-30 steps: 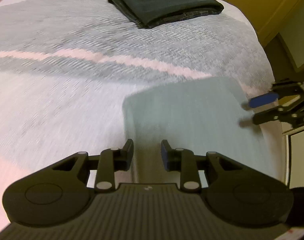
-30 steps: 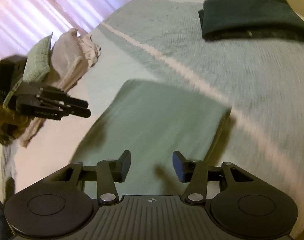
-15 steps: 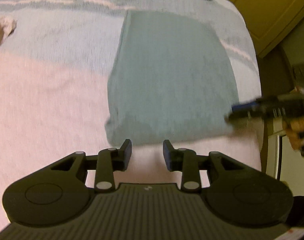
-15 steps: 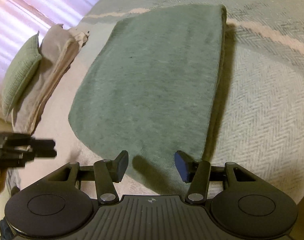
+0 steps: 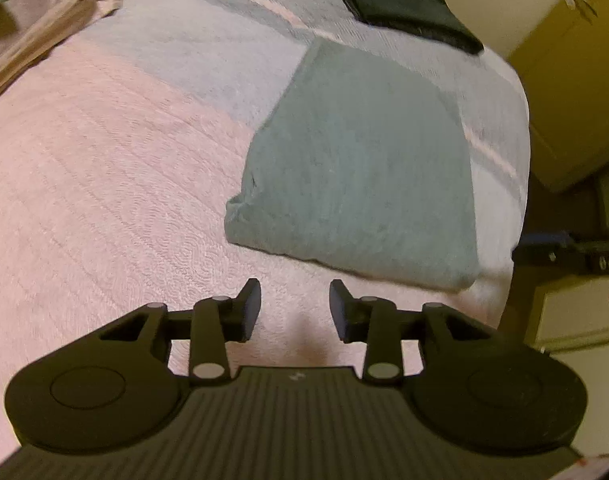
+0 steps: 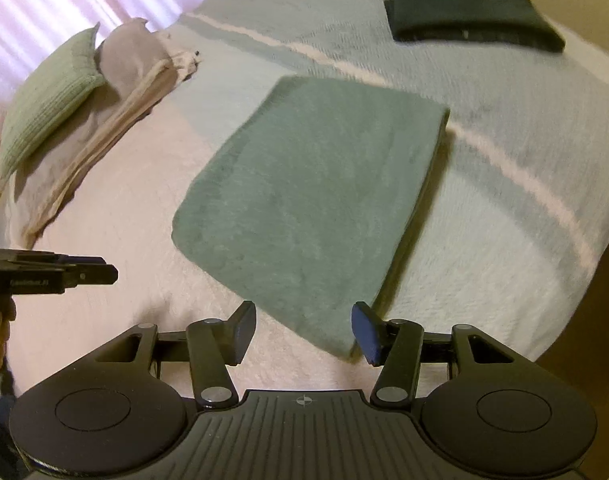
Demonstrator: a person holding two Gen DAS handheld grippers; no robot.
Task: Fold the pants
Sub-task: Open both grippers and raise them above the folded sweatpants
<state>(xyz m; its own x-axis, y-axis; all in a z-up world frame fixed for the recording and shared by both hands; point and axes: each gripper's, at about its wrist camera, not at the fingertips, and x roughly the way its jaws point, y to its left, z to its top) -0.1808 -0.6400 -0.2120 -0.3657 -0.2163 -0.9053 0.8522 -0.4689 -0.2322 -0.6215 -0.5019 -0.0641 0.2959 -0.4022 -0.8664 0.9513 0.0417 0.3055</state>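
The green pants point(image 5: 360, 168) lie folded into a flat rectangle on the bed, seen again as the same green pants point(image 6: 308, 204) in the right wrist view. My left gripper point(image 5: 295, 306) hovers open just short of the fold's near edge, holding nothing. My right gripper point(image 6: 302, 330) is open too, above the near corner of the pants, its fingers empty. Each gripper shows at the edge of the other's view: the right one point(image 5: 560, 250) and the left one point(image 6: 84, 270).
A dark folded garment point(image 5: 408, 10) lies at the far end of the bed point(image 5: 104, 184), also visible as that dark garment point(image 6: 472, 16). A green pillow point(image 6: 48, 96) and beige cloth point(image 6: 124, 104) sit at left. A yellow cabinet point(image 5: 572, 64) stands beyond the bed's right edge.
Both grippers have pulled back from the folded pants and tilted up, so more of the bed shows. The pants lie as before and both stay open.
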